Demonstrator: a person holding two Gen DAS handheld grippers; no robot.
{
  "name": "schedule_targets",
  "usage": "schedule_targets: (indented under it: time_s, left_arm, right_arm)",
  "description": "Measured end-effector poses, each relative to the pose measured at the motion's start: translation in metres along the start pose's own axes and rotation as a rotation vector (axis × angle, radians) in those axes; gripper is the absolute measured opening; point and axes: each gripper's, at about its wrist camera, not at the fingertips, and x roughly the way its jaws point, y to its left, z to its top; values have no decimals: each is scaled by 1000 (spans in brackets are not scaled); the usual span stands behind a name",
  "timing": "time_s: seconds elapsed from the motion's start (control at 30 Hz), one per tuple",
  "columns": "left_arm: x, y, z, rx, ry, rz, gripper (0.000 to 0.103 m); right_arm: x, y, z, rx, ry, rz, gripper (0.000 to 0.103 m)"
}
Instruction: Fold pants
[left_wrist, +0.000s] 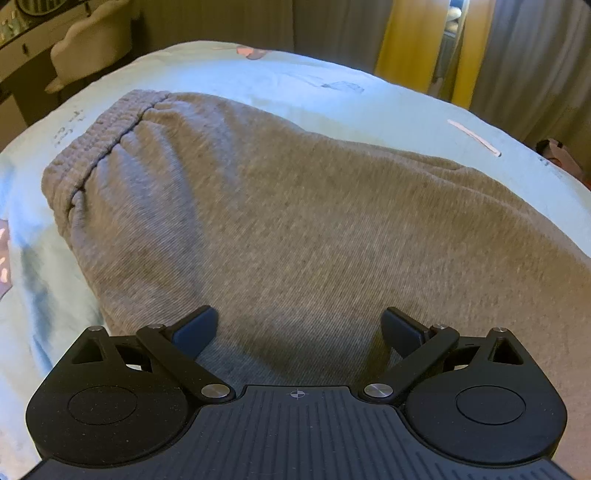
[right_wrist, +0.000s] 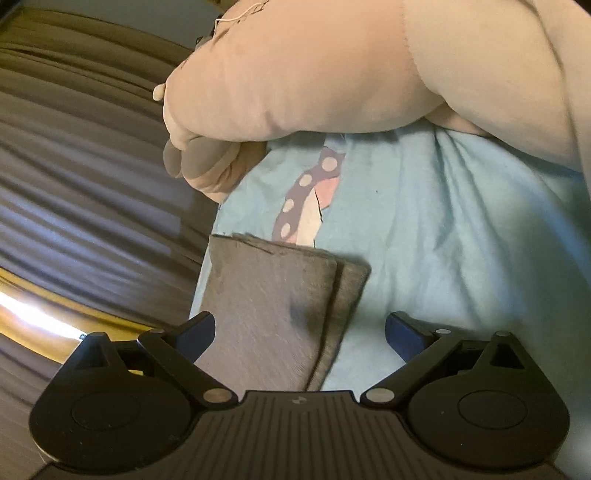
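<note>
Grey sweatpants (left_wrist: 280, 206) lie spread on a light blue bedsheet (left_wrist: 332, 92), with the ribbed waistband (left_wrist: 99, 140) at the far left. My left gripper (left_wrist: 299, 328) is open and empty, just above the middle of the pants. In the right wrist view the two leg ends (right_wrist: 273, 299) lie stacked flat on the sheet (right_wrist: 443, 229), one hem offset from the other. My right gripper (right_wrist: 301, 332) is open and empty over the leg ends, with its left finger above the cloth.
A large beige plush toy (right_wrist: 314, 74) lies on the bed beyond the leg ends. The bed edge runs along the left in the right wrist view, with grey curtains (right_wrist: 74, 147) beside it. A pale chair (left_wrist: 92, 40) and yellow and grey curtains (left_wrist: 480, 55) stand behind the bed.
</note>
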Motion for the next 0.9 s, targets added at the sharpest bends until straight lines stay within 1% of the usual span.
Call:
schedule_targets:
  time_s: [0.13, 0.17, 0.2, 0.23, 0.27, 0.3, 0.33, 0.4, 0.43, 0.47, 0.53, 0.6, 0.63, 0.7, 0.8, 0.83, 0.87, 0.9]
  left_arm:
    - [0, -2, -1, 6, 0, 10, 101]
    - [0, -3, -1, 8, 1, 13, 101]
    - [0, -3, -1, 10, 1, 15, 101]
    - [0, -3, -1, 10, 1, 17, 101]
    - [0, -4, -1, 10, 1, 18, 101]
    - [0, -4, -1, 10, 1, 19, 101]
    - [1, -4, -1, 11, 1, 20, 101]
    - [1, -5, 0, 13, 2, 22, 101]
    - [1, -5, 0, 13, 1, 24, 101]
    - [1, -5, -1, 13, 1, 25, 101]
    - [2, -6, -1, 15, -1, 29, 102]
    - [2, -7, -2, 18, -1, 32, 102]
    - [3, -7, -2, 19, -1, 33, 102]
    - [2, -7, -2, 18, -1, 33, 102]
    - [3, -7, -2, 18, -1, 33, 102]
    - [3, -7, -2, 18, -1, 33, 102]
    - [3, -7, -2, 19, -1, 33, 102]
    - [3, -7, -2, 19, -1, 33, 102]
  right_arm:
    - [-1, -2, 2, 18, -30, 29, 97]
    - [2, -2, 4, 16, -26, 28, 92]
    - [4, -2, 5, 12, -28, 24, 85]
    - [7, -2, 7, 5, -30, 18, 82]
    - [7, -3, 8, 0, -28, 12, 70]
    - [10, -4, 9, 0, -24, 6, 57]
    - [12, -6, 10, 6, -15, -3, 51]
    - [15, -10, 12, 19, -8, -16, 33]
    - [14, -12, 11, 16, -12, -10, 29]
    - [12, -12, 11, 9, -12, 0, 23]
    - [11, -13, 10, -1, -10, 21, 23]
    - [13, -11, 10, -24, -13, 27, 28]
    - [15, -11, 11, -20, -12, 23, 30]
    - [20, -12, 11, 2, -1, 40, 34]
    - [23, -9, 13, -11, 4, 30, 33]
    - [24, -7, 13, -17, 7, 23, 32]
    - [24, -6, 13, -20, 6, 11, 24]
    - [23, -5, 13, -26, 4, 1, 20]
